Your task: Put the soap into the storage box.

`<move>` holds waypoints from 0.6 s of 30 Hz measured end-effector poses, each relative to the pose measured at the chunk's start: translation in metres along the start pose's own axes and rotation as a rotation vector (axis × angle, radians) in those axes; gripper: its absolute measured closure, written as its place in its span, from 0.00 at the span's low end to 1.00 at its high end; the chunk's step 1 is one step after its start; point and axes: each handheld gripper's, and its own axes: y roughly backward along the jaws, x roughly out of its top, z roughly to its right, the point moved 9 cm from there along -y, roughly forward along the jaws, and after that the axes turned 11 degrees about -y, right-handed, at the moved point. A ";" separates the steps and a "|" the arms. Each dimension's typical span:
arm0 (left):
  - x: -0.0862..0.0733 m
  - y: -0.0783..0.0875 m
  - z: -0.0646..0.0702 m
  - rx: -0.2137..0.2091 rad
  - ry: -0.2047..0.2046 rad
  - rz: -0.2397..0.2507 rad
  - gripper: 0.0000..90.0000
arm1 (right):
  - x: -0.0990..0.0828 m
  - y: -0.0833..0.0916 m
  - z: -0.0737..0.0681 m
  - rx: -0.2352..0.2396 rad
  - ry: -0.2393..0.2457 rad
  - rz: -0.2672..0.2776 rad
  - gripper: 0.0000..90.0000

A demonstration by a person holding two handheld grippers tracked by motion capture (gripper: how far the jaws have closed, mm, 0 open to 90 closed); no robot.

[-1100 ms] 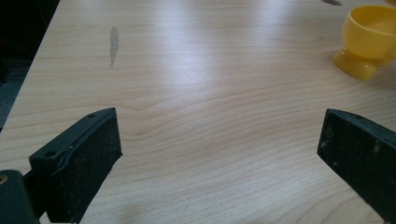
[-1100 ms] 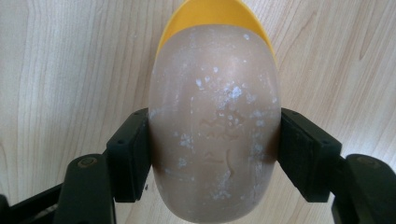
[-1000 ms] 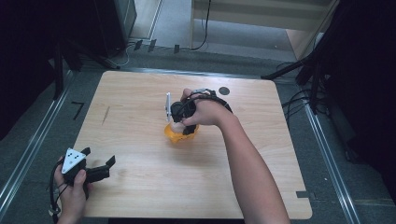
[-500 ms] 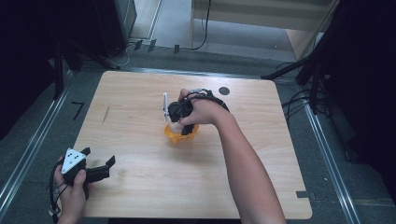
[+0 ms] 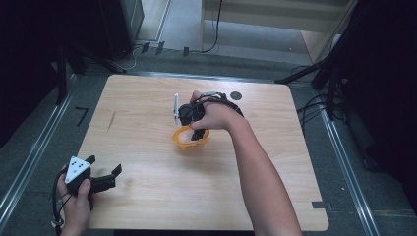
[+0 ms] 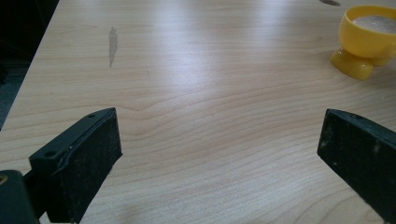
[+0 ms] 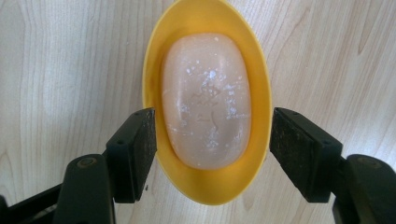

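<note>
A yellow oval soap dish (image 5: pixel 185 141) stands near the middle of the wooden table (image 5: pixel 275 162). A pale peach soap bar (image 7: pixel 205 98) with white flecks lies in the dish (image 7: pixel 205 14). My right gripper (image 5: pixel 196 133) points down over it, and this gripper (image 7: pixel 212 144) is open, one jaw on each side of the dish's near end. My left gripper (image 5: pixel 114 177) rests low at the table's front left corner; it (image 6: pixel 219 154) is open with only bare wood between its jaws. From there the dish (image 6: pixel 366 44) shows far off on its foot.
A dark streak (image 5: pixel 112 120) marks the wood at the left and a small dark round spot (image 5: pixel 236 95) lies at the back. The table's front right edge has a notch (image 5: pixel 319 204). Metal rails and cables run along the floor around the table.
The right hand has shifted only slightly over the dish, and a bit more of the dish's rim shows now. The left gripper has stayed put.
</note>
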 end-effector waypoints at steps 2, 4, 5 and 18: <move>0.000 0.000 0.000 0.001 -0.003 -0.004 0.00 | -0.001 0.001 -0.001 0.001 -0.005 0.005 0.36; 0.000 0.000 0.000 0.003 -0.004 -0.006 0.00 | -0.002 0.001 -0.002 -0.002 -0.010 0.014 0.36; 0.000 0.000 0.000 0.003 -0.005 -0.006 0.00 | -0.003 0.002 -0.003 0.001 -0.008 0.019 0.36; 0.000 0.000 0.001 0.004 -0.011 -0.010 0.00 | -0.023 0.010 -0.018 0.007 -0.080 0.072 0.27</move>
